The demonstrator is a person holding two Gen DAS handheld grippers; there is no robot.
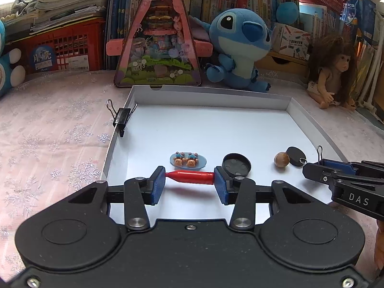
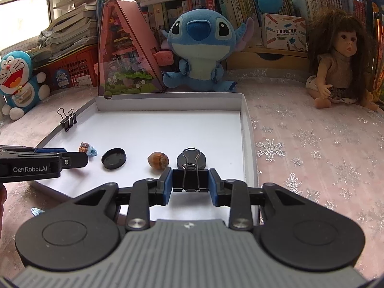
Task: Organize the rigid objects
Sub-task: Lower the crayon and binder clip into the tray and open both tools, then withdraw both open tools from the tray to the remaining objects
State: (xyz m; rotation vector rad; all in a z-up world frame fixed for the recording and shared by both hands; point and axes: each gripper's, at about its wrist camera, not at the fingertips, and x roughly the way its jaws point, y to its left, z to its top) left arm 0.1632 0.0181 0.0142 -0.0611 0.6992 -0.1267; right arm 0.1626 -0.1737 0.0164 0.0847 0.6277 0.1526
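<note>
Red pen cap (image 1: 190,177) sits clamped endwise in the left gripper (image 1: 189,183) above the white tray (image 1: 216,129). Right gripper (image 2: 190,180) grips a black binder clip (image 2: 190,180) over the tray's near edge, beside the hazelnut (image 2: 158,159)

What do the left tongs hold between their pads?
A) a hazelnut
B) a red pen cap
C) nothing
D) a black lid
B: in the left wrist view the left tongs are shut on the red pen cap, held crosswise above the tray; the hazelnut and black lid lie on the tray floor.
</note>
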